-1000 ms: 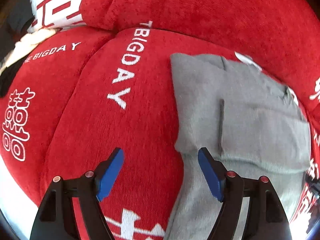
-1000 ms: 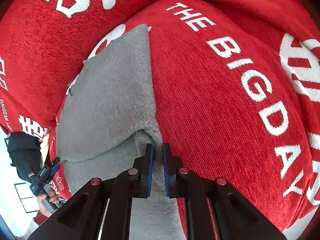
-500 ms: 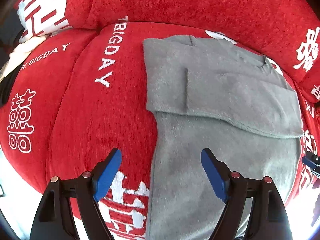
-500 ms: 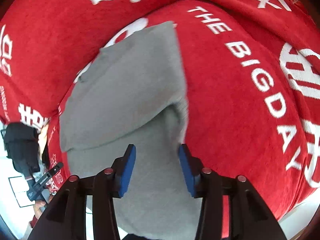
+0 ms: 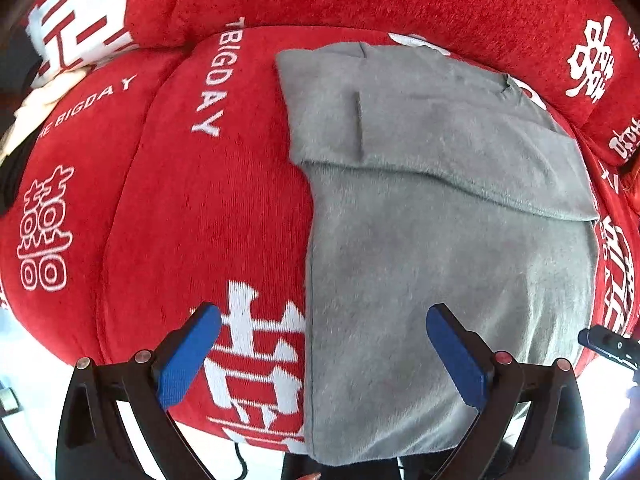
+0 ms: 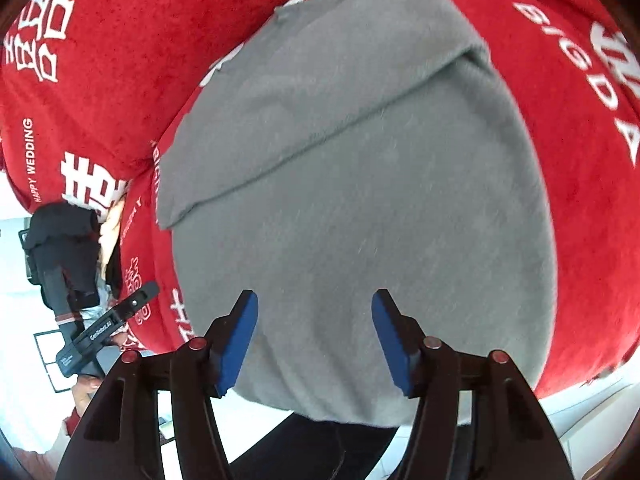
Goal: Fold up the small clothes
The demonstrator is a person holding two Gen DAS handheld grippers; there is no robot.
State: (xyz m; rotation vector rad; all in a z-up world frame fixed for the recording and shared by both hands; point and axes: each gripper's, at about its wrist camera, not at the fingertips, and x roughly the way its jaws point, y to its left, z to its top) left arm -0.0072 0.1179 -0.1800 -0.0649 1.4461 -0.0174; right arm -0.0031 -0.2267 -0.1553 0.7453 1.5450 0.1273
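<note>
Garment [image 5: 440, 248] folded, beneath both grippers' opening fingers [image 5: 456, 350], ungripped, on red cushion [image 5: 200, 208]

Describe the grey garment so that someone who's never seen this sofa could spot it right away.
Find the red sofa cover printed with white lettering and characters. On the seat cushion lies the grey garment, fuzzy and plain, with its far part folded over in a flap. It is the only grey, unprinted thing on all that red.

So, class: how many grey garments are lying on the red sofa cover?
1: the grey garment lies partly folded on the red sofa cover, ahead of both grippers; others may be hidden.
</note>
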